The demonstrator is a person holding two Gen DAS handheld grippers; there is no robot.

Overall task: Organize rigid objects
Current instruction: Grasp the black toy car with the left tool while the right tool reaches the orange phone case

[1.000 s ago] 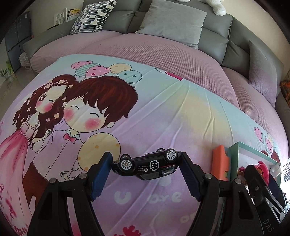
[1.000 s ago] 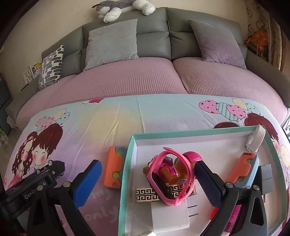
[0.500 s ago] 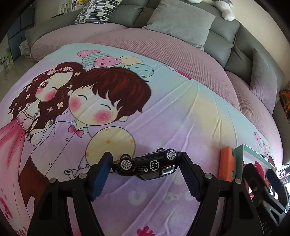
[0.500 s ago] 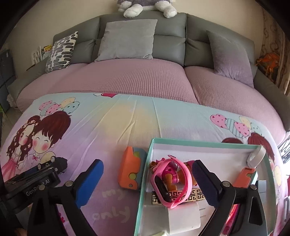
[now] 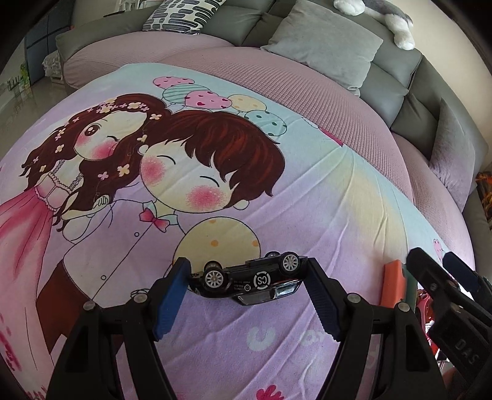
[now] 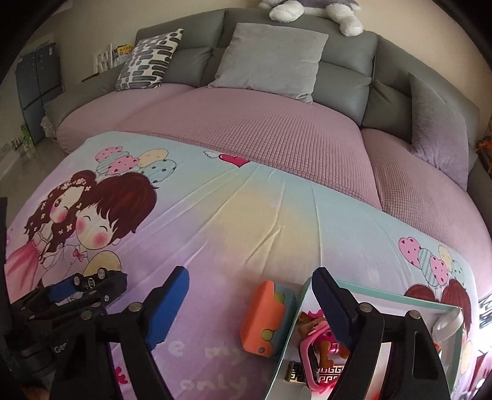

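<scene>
While the left gripper [image 5: 247, 280] clamps the upturned toy car [image 5: 250, 278] nose to tail above the bed's [image 5: 307, 190] front edge, it looks light, rigid, slick. Rightward, the right gripper [image 6: 250, 289] hangs open over the box [image 6: 399, 300].

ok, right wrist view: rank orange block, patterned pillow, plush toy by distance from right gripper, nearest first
1. orange block: on the sheet, between the right gripper fingers.
2. patterned pillow: far left, against the sofa back.
3. plush toy: atop the sofa back.
</scene>
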